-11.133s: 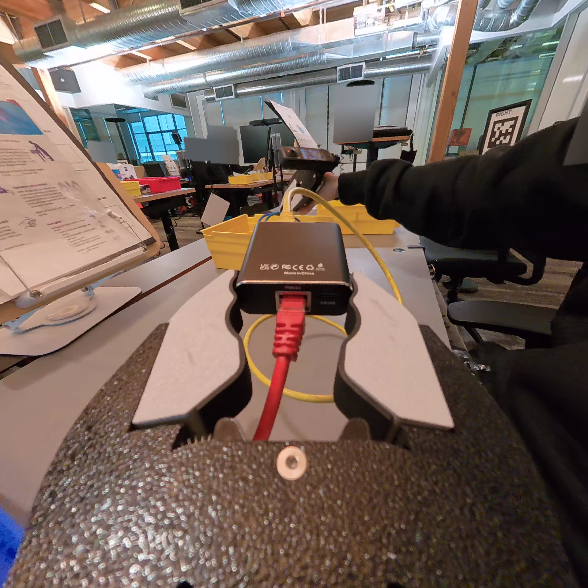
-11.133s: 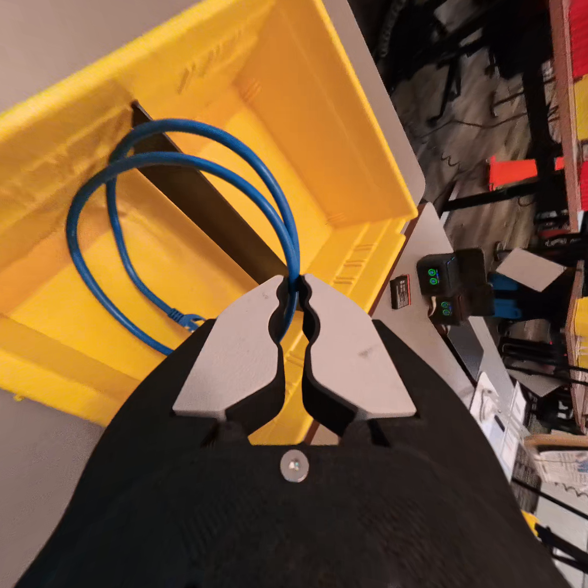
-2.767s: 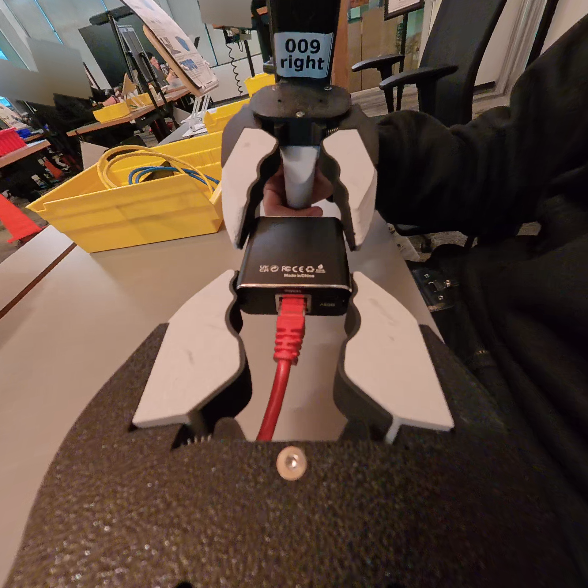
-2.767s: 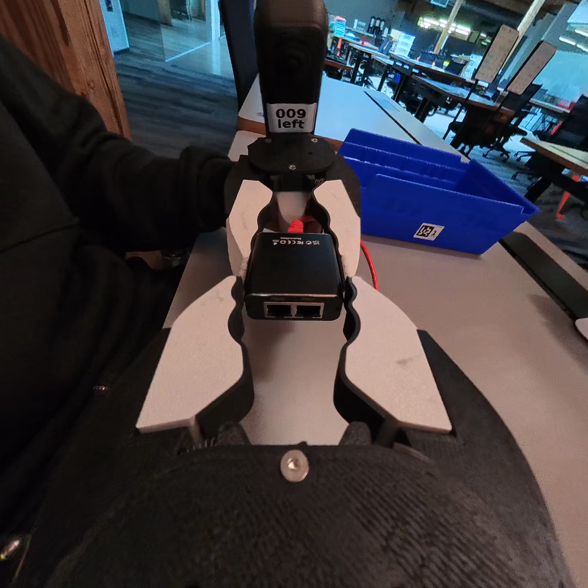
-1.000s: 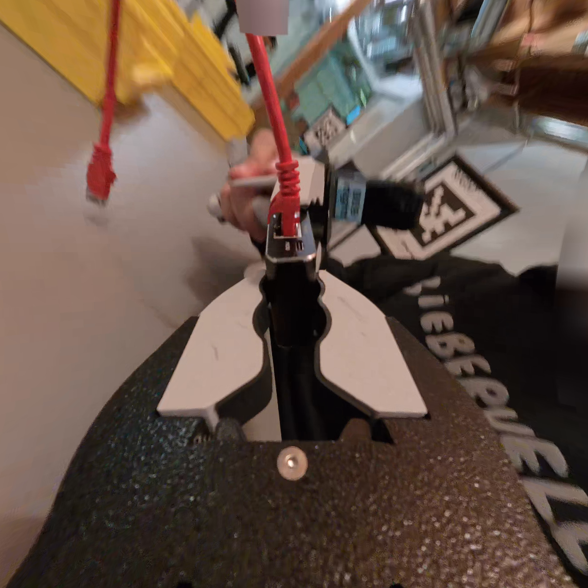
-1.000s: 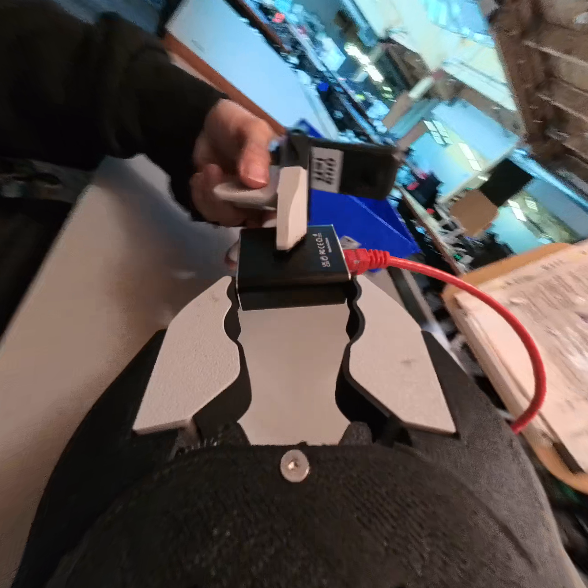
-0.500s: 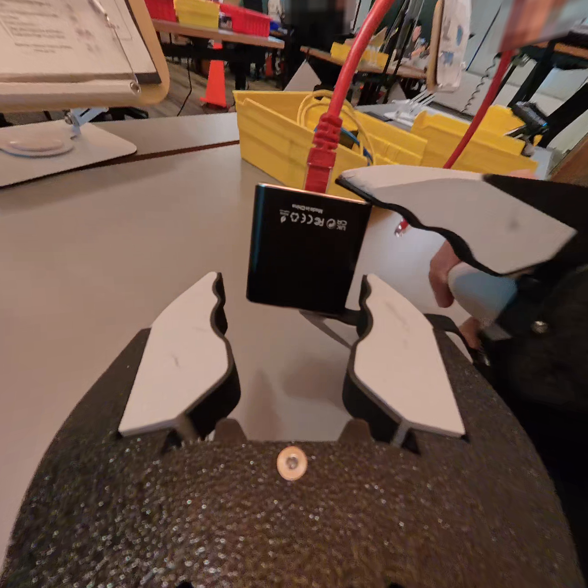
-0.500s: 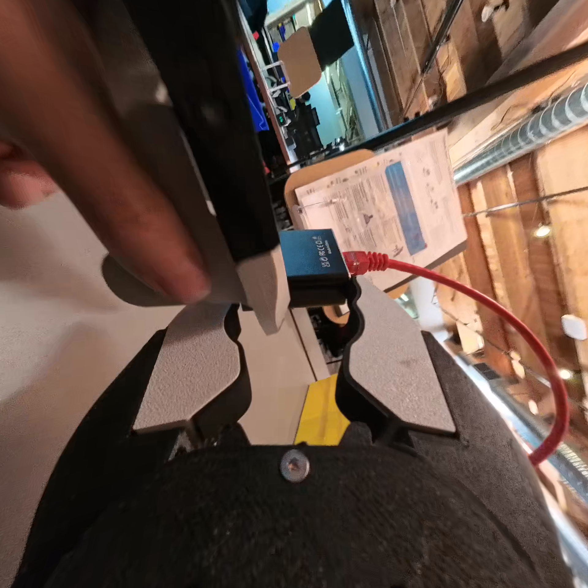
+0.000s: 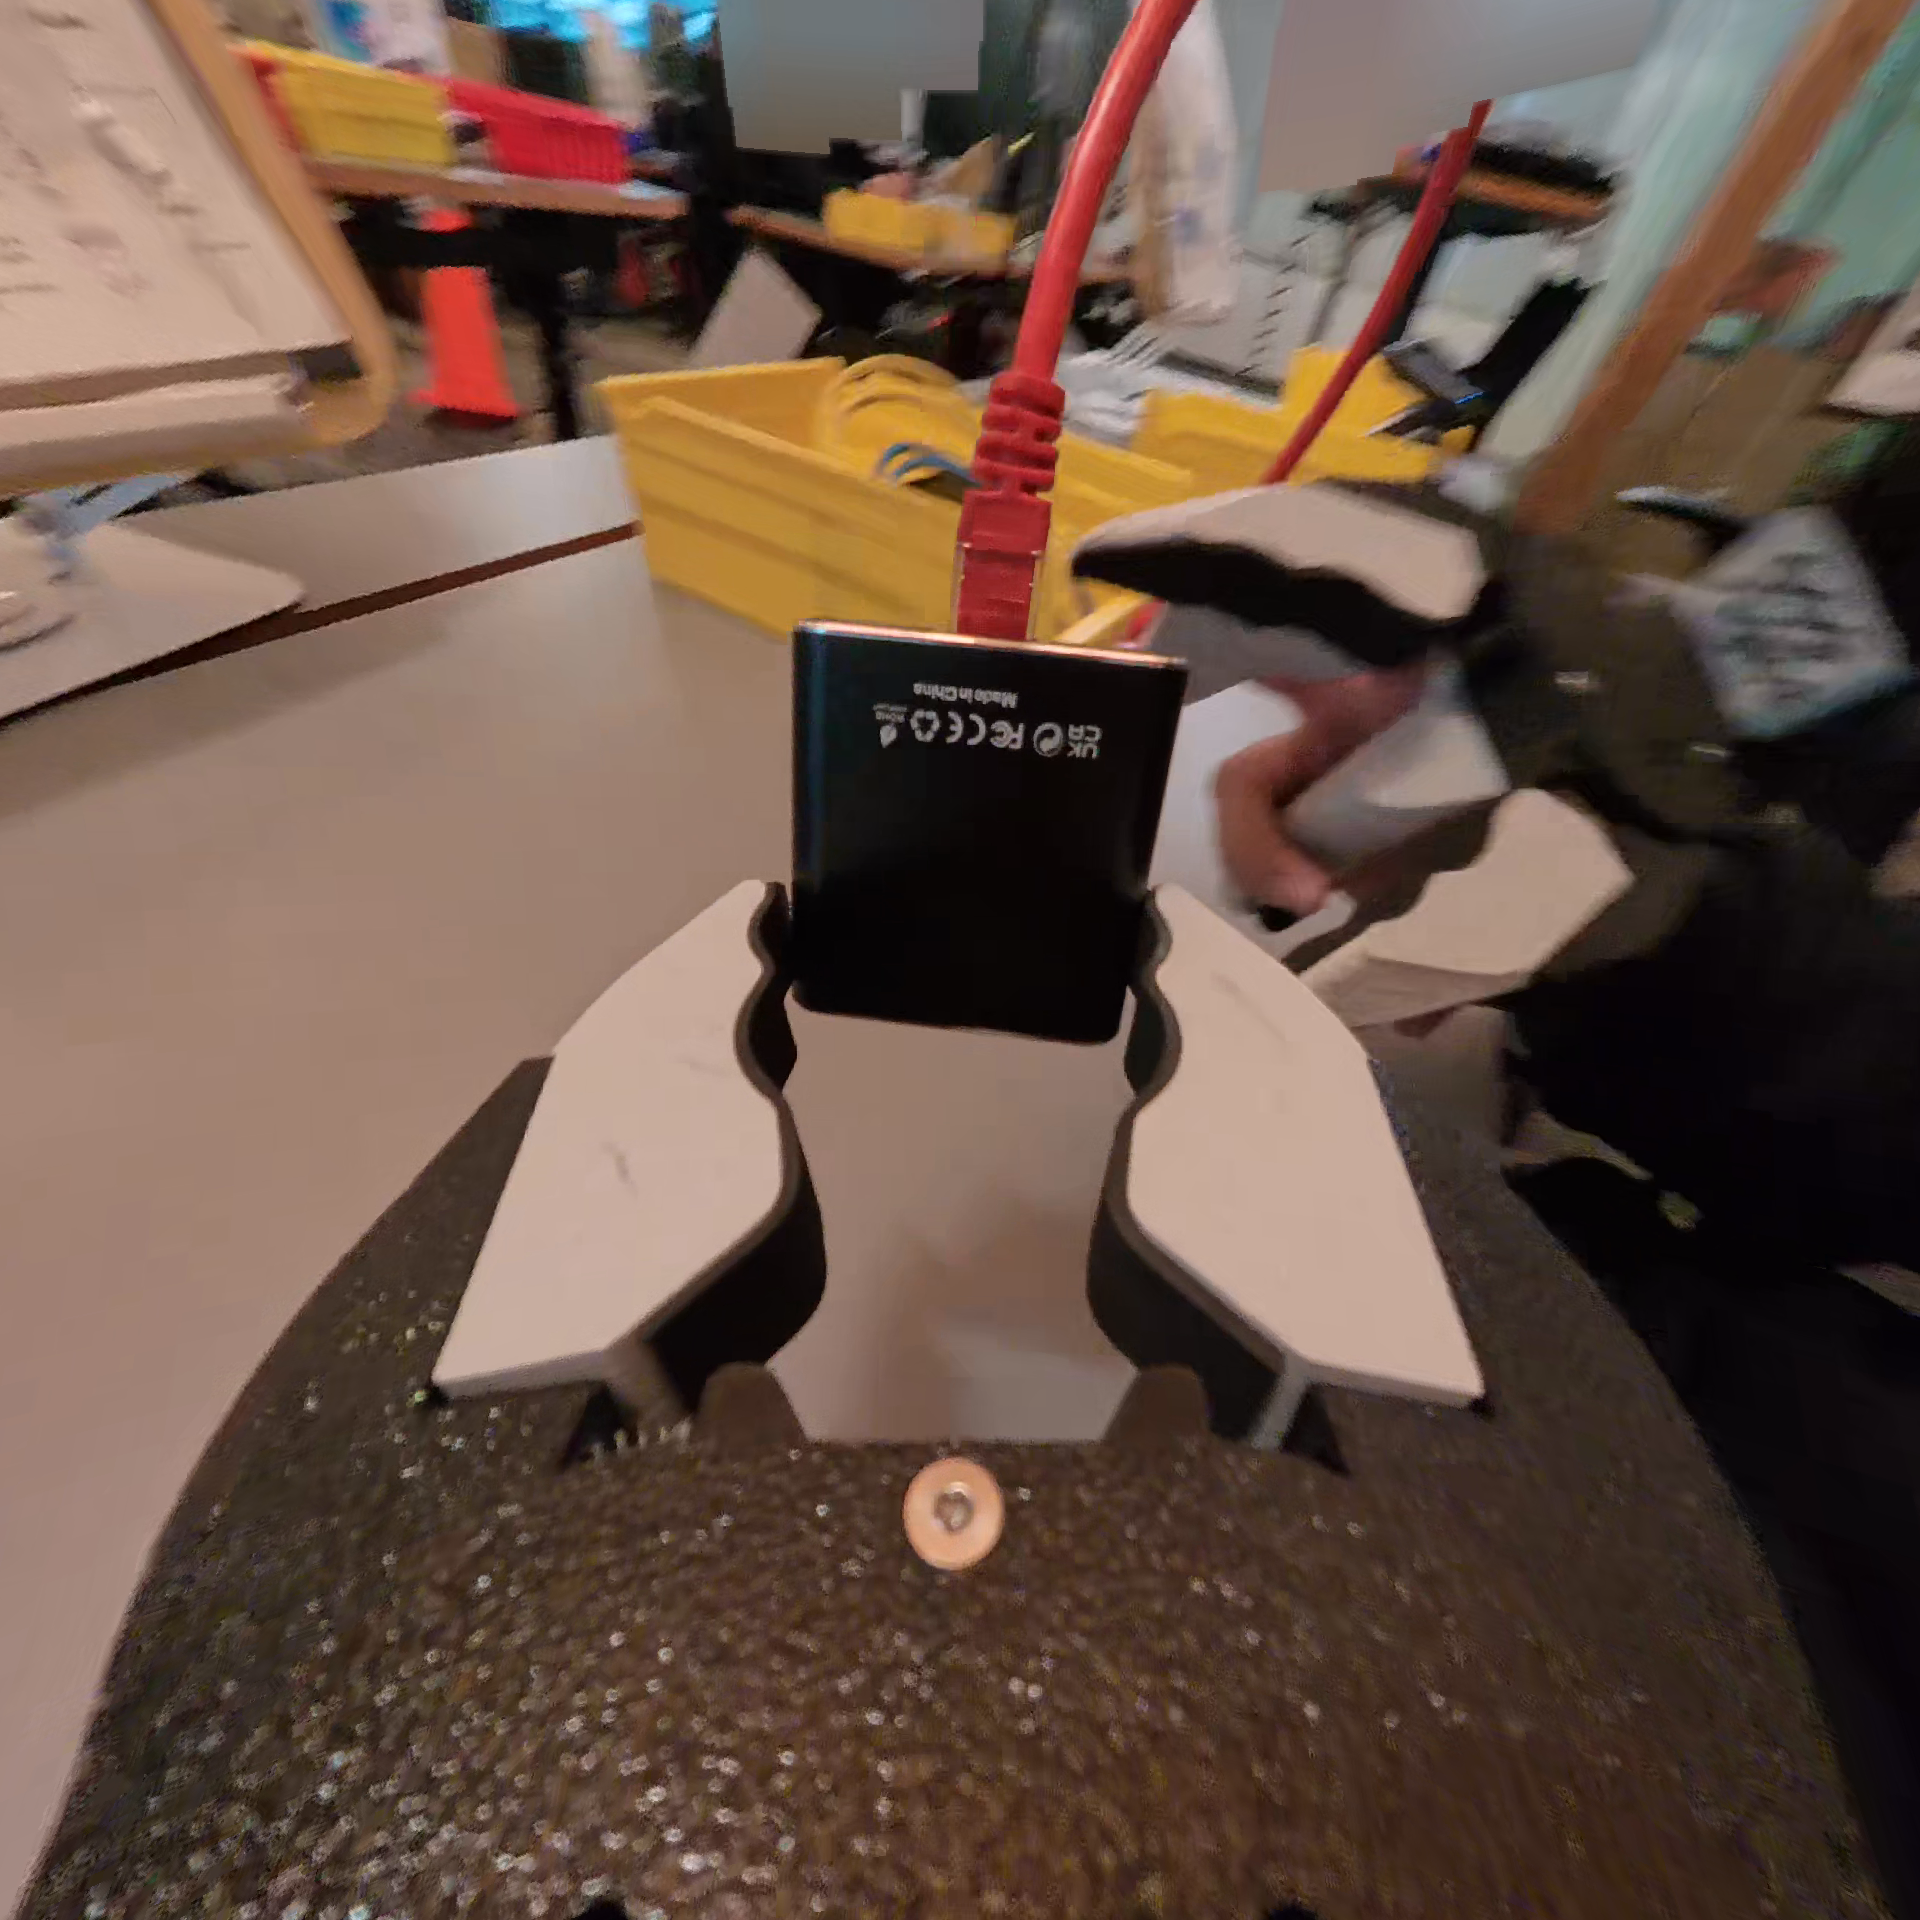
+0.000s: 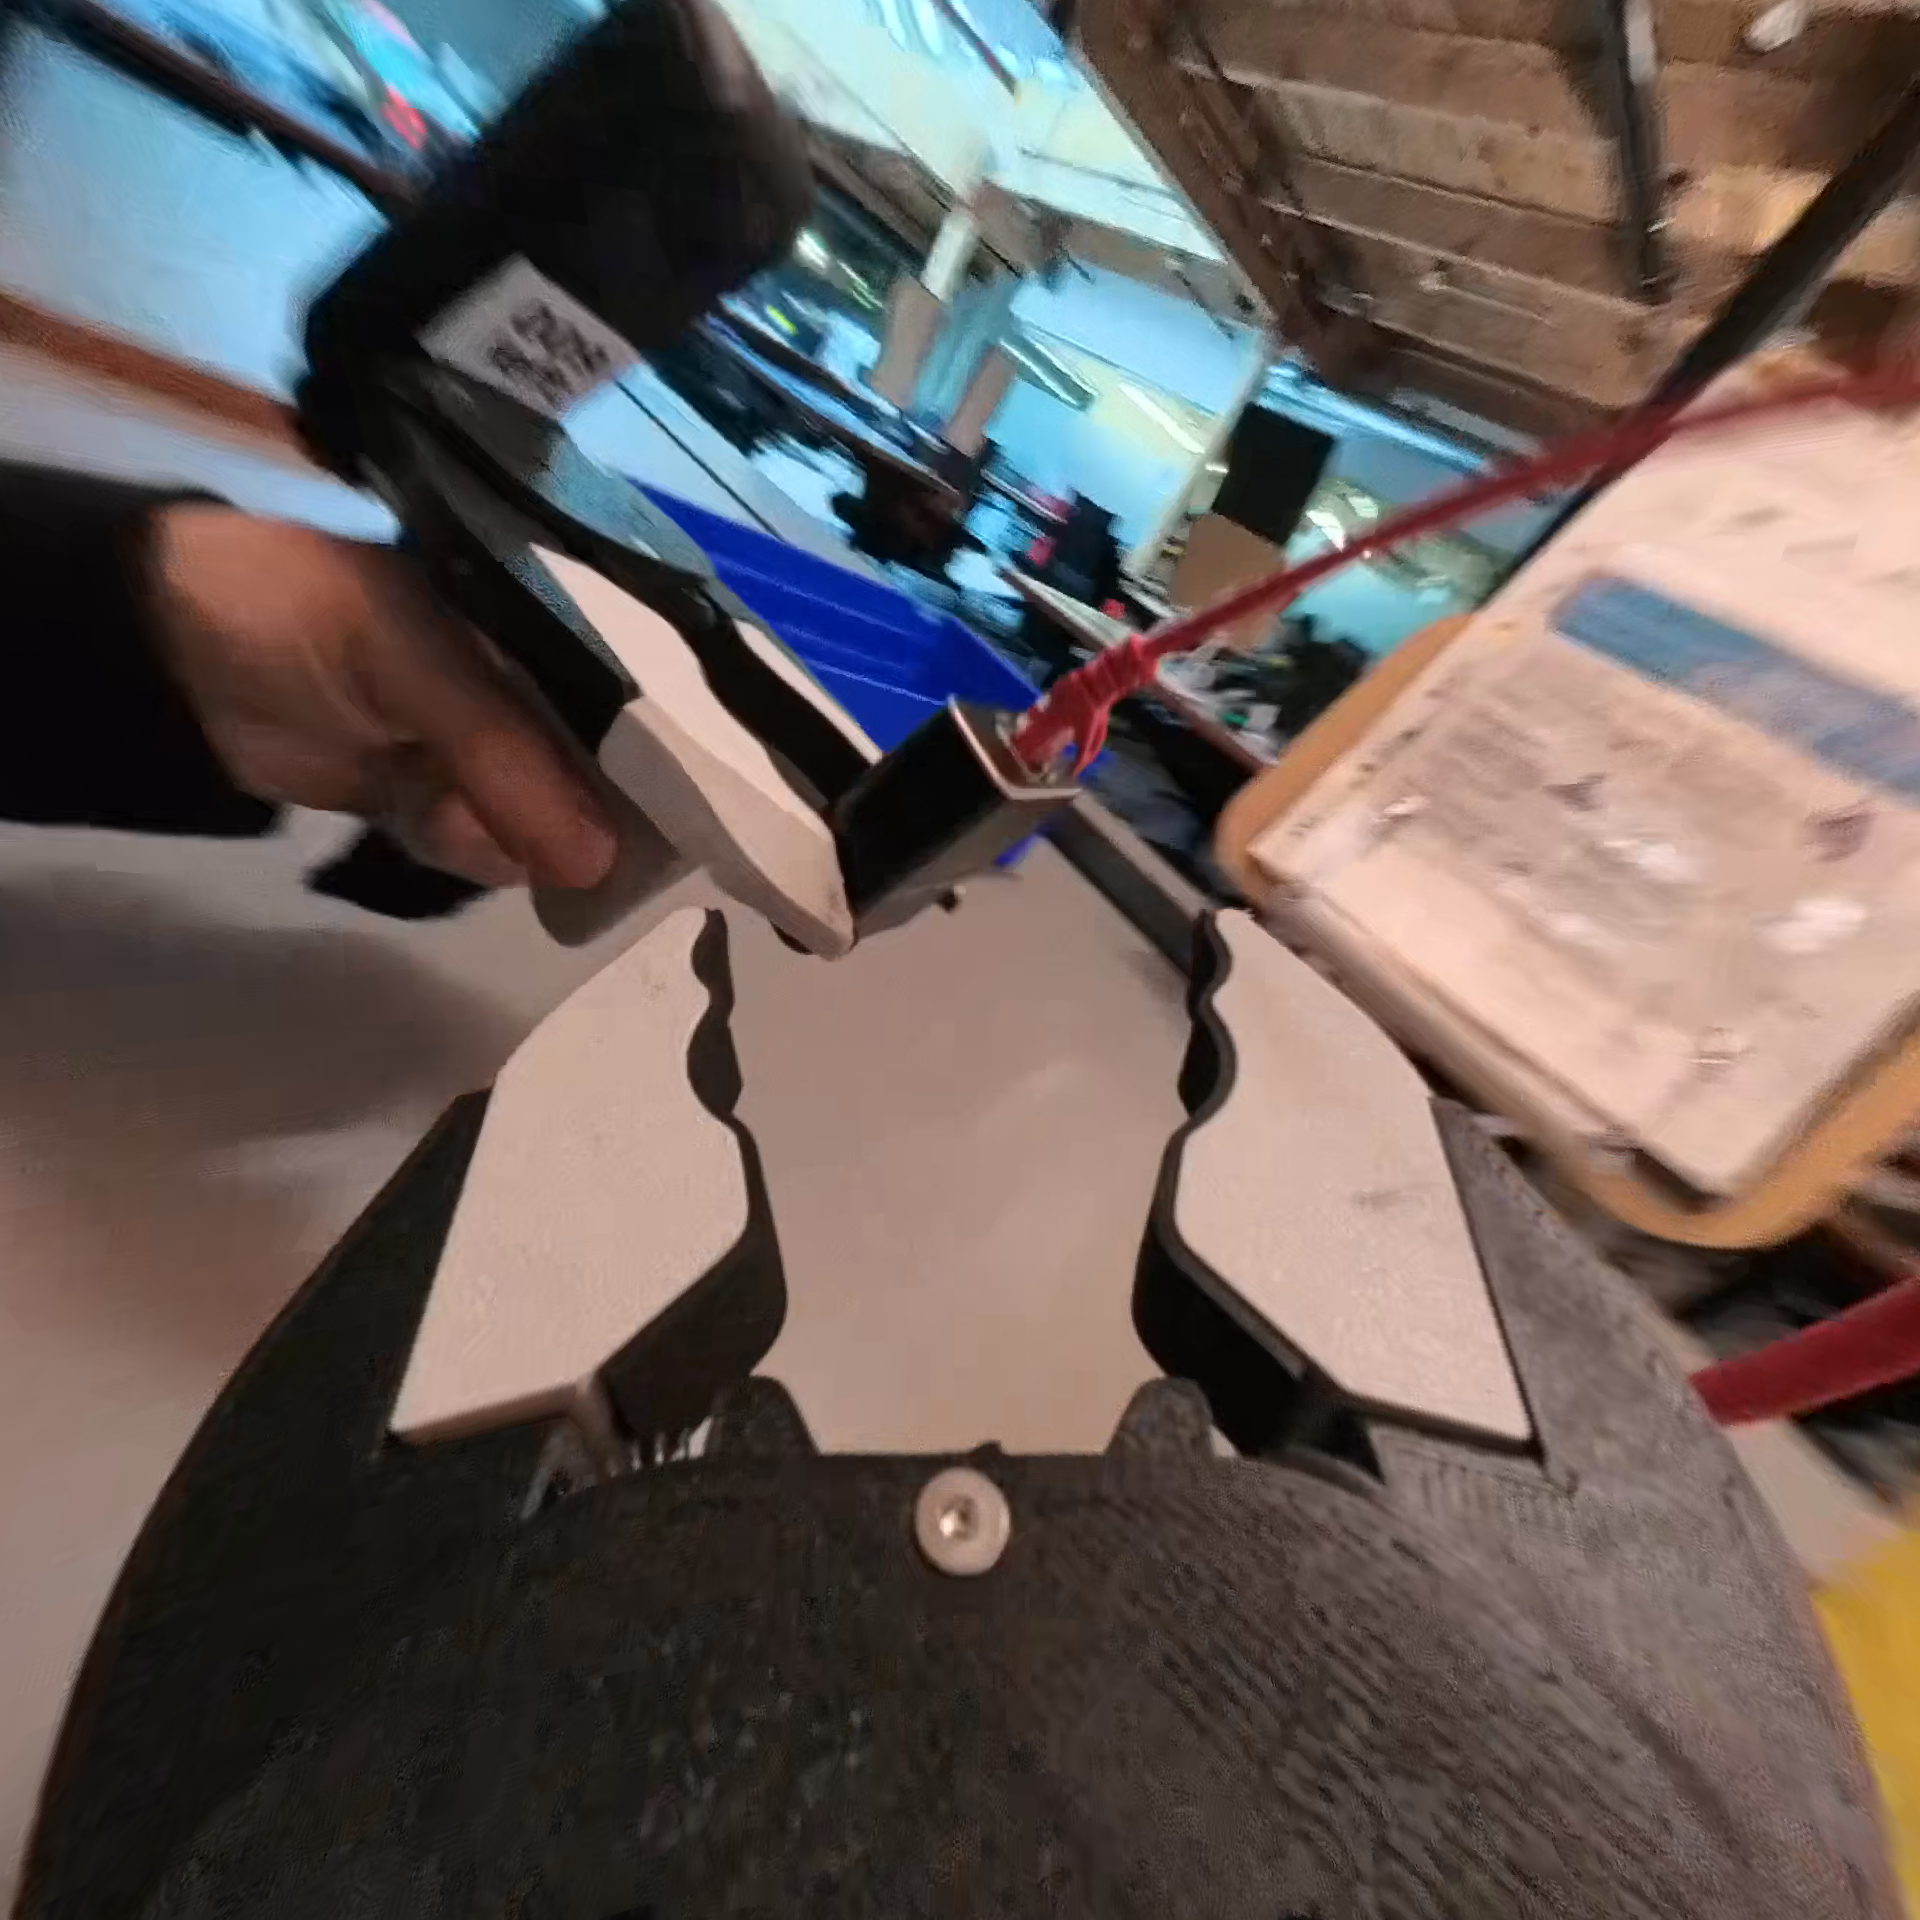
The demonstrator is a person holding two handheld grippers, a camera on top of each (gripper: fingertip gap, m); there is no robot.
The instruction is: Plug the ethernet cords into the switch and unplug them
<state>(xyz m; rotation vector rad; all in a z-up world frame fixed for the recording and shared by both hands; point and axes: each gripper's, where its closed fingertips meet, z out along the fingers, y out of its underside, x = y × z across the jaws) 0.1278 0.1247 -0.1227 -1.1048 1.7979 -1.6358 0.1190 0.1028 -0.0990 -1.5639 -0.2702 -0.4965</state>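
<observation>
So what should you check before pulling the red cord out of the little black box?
1. Left gripper shut on the black switch: ok.
2. Red cord seated in the switch's far port: ok.
3. Right gripper open, holding nothing: ok.
4. Right gripper lined up with the red plug: not ok, it sits off to the side.
5. Latch tab on the plug reachable: cannot tell, too blurred.

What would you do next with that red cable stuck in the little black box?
Probably bring the open right gripper to the red plug and pinch it, since the left gripper grips the switch and that cable remains plugged in.
</observation>
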